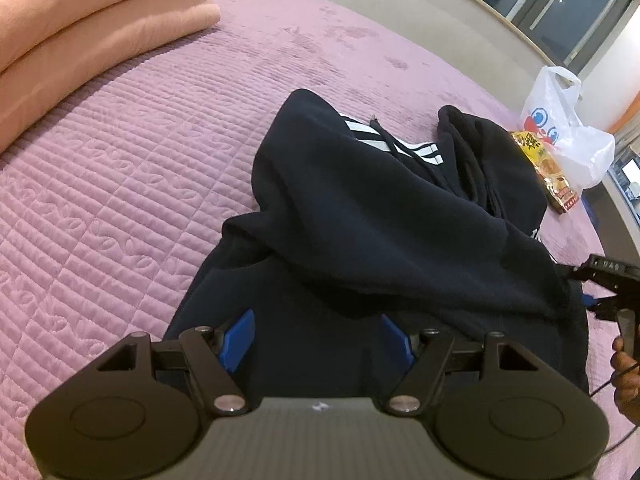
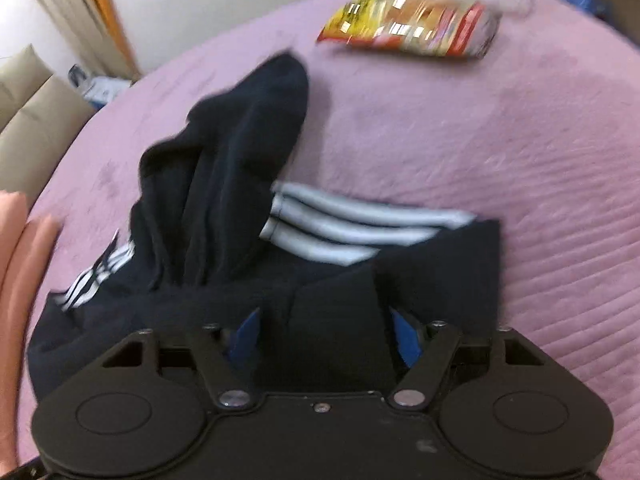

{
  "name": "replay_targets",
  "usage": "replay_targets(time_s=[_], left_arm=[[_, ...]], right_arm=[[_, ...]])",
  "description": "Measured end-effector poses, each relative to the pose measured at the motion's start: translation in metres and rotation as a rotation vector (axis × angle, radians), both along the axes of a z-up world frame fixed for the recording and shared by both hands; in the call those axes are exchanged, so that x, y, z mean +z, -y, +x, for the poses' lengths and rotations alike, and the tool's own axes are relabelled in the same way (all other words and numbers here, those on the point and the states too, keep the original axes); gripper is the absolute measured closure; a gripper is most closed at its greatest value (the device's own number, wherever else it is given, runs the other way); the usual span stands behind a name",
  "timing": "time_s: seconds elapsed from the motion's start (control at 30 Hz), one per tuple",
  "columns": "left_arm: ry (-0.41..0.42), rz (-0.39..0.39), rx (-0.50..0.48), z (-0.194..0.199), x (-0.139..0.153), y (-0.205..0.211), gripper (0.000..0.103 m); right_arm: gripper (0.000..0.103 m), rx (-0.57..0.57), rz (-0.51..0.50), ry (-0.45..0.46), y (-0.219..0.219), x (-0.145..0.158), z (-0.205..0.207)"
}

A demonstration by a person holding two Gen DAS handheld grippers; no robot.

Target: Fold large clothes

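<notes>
A dark navy garment (image 1: 360,208) with white stripes (image 1: 384,144) lies crumpled on the pink quilted bedspread (image 1: 120,160). My left gripper (image 1: 318,336) hovers open over its near part, its blue pads (image 1: 240,336) wide apart on either side of flat cloth. In the blurred right wrist view the garment (image 2: 224,184) shows three white stripes (image 2: 352,224). My right gripper (image 2: 326,334) stands open at the garment's near edge with a raised fold of dark cloth between its pads (image 2: 404,336). In the left wrist view the right gripper (image 1: 588,286) sits at the garment's right edge.
A yellow and red snack packet (image 1: 554,172) (image 2: 412,30) and a white plastic bag (image 1: 568,128) lie beyond the garment. A folded peach blanket (image 1: 80,28) (image 2: 24,248) occupies one side of the bed. A person's hand (image 1: 626,376) holds the right gripper.
</notes>
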State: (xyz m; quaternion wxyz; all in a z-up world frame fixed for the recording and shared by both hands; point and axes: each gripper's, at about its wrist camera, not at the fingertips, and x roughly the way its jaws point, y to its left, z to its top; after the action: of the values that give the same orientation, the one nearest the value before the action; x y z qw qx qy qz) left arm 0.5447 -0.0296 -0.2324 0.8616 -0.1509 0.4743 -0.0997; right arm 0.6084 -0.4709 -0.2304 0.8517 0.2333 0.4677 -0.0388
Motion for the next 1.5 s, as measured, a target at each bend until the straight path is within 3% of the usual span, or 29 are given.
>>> replay_targets(time_s=[0.03, 0.1, 0.23, 0.3, 0.37, 0.4, 0.47, 0.53, 0.57, 0.63, 0.7, 0.87, 0.93, 1.03, 1.07, 1.1, 1.13, 1.23, 1.27, 1.33, 1.37, 1.4, 1.43, 1.47, 1.5], left_arm=[[0.003, 0.000, 0.000, 0.000, 0.000, -0.001, 0.032], [0.011, 0.001, -0.001, 0.002, 0.001, -0.002, 0.032], [0.025, 0.009, 0.000, 0.006, 0.004, -0.002, 0.032], [0.041, 0.007, 0.009, 0.009, 0.008, -0.003, 0.032], [0.053, 0.001, 0.019, 0.011, 0.010, -0.003, 0.032], [0.054, 0.002, 0.025, 0.013, 0.011, -0.003, 0.032], [0.054, -0.001, 0.035, 0.015, 0.010, -0.005, 0.032], [0.048, -0.009, 0.044, 0.018, 0.008, -0.006, 0.032], [0.043, -0.014, 0.045, 0.020, 0.006, -0.006, 0.032], [0.038, -0.014, 0.048, 0.021, 0.004, -0.005, 0.032], [0.050, -0.013, 0.039, 0.023, 0.005, -0.003, 0.032], [0.118, 0.004, -0.002, 0.047, 0.019, 0.012, 0.031], [0.136, 0.078, -0.039, 0.068, 0.025, 0.029, 0.029], [0.145, 0.213, -0.050, 0.108, 0.014, 0.051, 0.018], [0.119, 0.244, -0.073, 0.120, 0.005, 0.059, 0.026], [0.076, 0.276, -0.107, 0.135, -0.008, 0.067, 0.038], [0.049, 0.261, -0.132, 0.143, -0.016, 0.072, 0.056], [0.085, 0.264, -0.120, 0.141, -0.009, 0.073, 0.071], [0.116, 0.252, -0.118, 0.136, -0.003, 0.070, 0.071], [0.148, 0.206, -0.103, 0.130, 0.004, 0.063, 0.069], [0.128, 0.207, -0.084, 0.131, -0.001, 0.060, 0.059], [0.090, 0.219, -0.072, 0.138, -0.011, 0.059, 0.053], [0.049, 0.230, -0.072, 0.146, -0.022, 0.058, 0.044], [0.057, 0.201, -0.066, 0.146, -0.026, 0.053, 0.042], [0.062, 0.184, -0.062, 0.147, -0.020, 0.050, 0.042]], right_arm=[[0.061, 0.023, 0.023, 0.010, -0.003, 0.002, -0.002], [0.073, 0.066, 0.045, 0.054, -0.015, 0.017, -0.011], [0.077, 0.100, -0.008, 0.264, -0.036, 0.094, -0.032], [0.077, 0.067, -0.087, 0.388, -0.034, 0.139, -0.050], [0.077, 0.006, -0.125, 0.436, -0.021, 0.162, -0.069], [0.072, -0.024, -0.157, 0.429, -0.015, 0.166, -0.078], [0.056, -0.042, -0.225, 0.310, -0.009, 0.150, -0.089], [0.043, -0.010, -0.221, 0.137, -0.008, 0.110, -0.090], [0.032, 0.020, -0.227, 0.064, -0.010, 0.090, -0.090], [0.033, 0.055, -0.320, -0.035, -0.019, 0.053, -0.094], [0.032, 0.014, -0.336, -0.054, -0.014, 0.042, -0.101], [0.028, -0.093, -0.261, -0.032, 0.010, 0.040, -0.110], [0.028, -0.090, -0.226, -0.037, 0.014, 0.035, -0.103], [0.028, -0.083, -0.196, -0.035, 0.012, 0.023, -0.085], [0.045, -0.085, -0.209, -0.065, 0.010, 0.014, -0.076], [0.078, -0.076, -0.219, -0.094, 0.006, 0.007, -0.069], [0.079, -0.065, -0.225, -0.097, 0.002, 0.004, -0.066], [0.082, -0.040, -0.322, 0.005, -0.013, 0.027, -0.074], [0.083, -0.045, -0.339, 0.044, -0.014, 0.036, -0.080], [0.081, -0.067, -0.339, 0.072, -0.011, 0.040, -0.086], [0.067, -0.078, -0.337, 0.059, -0.008, 0.035, -0.084], [0.046, -0.080, -0.327, 0.010, -0.004, 0.022, -0.079], [0.043, -0.073, -0.305, -0.067, 0.001, 0.006, -0.072], [0.042, -0.068, -0.276, -0.120, 0.007, -0.007, -0.068], [0.042, -0.083, -0.229, -0.114, 0.014, -0.009, -0.069]])
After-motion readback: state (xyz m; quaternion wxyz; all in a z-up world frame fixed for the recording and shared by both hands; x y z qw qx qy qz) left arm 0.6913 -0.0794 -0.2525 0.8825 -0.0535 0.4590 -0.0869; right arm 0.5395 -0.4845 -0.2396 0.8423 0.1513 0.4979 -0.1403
